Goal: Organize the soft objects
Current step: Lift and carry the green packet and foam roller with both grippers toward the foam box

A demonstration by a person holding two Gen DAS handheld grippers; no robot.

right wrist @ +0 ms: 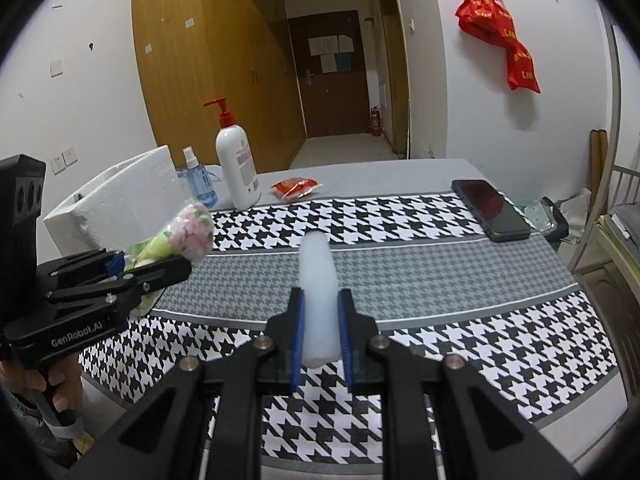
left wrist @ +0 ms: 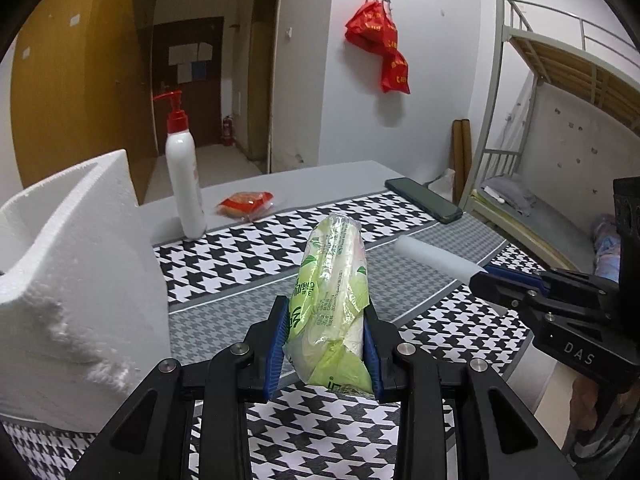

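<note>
Left tongs (left wrist: 325,344) grip one green tissue pack (left wrist: 334,280); right tongs (right wrist: 321,336) grip one white foam roll (right wrist: 318,276), both above the counter (right wrist: 400,272). One foam box (left wrist: 72,280), two bottles, one phone (right wrist: 490,210).

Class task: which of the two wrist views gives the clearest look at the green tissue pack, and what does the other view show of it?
The left wrist view: the green tissue pack fills the centre, squeezed between the left tongs, printed wrapper visible. The right wrist view shows only its flowered end poking past those tongs at the left edge, slightly blurred.
</note>
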